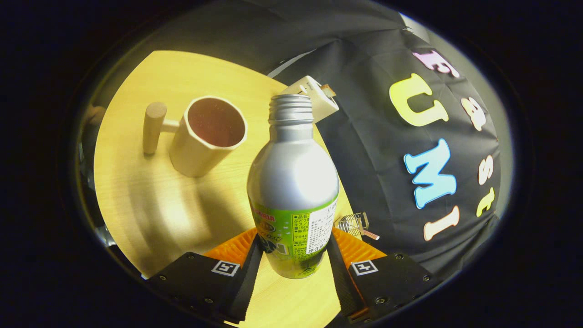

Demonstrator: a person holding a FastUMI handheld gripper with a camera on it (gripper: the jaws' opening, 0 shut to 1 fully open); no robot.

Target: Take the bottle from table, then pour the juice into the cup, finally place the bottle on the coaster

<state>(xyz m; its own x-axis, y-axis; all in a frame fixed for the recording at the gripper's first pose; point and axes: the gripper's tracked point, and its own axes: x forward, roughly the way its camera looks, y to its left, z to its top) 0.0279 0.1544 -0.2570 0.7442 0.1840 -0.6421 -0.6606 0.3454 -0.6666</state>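
A pale wooden tabletop (150, 200) is seen, lit warmly from above, so that soft shadows are cast across its grain. It is bordered on the far side by the booth's wall (364, 150) of black cloth, which is creased into folds. A white box-like fixture (319, 95) is seen against the cloth at the tabletop's far edge.

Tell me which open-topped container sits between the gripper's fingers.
The bottle: silver, capless, green label, with the gripper shut on it. The wooden cup stands beyond, free on the table.

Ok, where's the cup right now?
The cup stands on the table, beyond the gripper, which is shut on the bottle, to the bottle's left.
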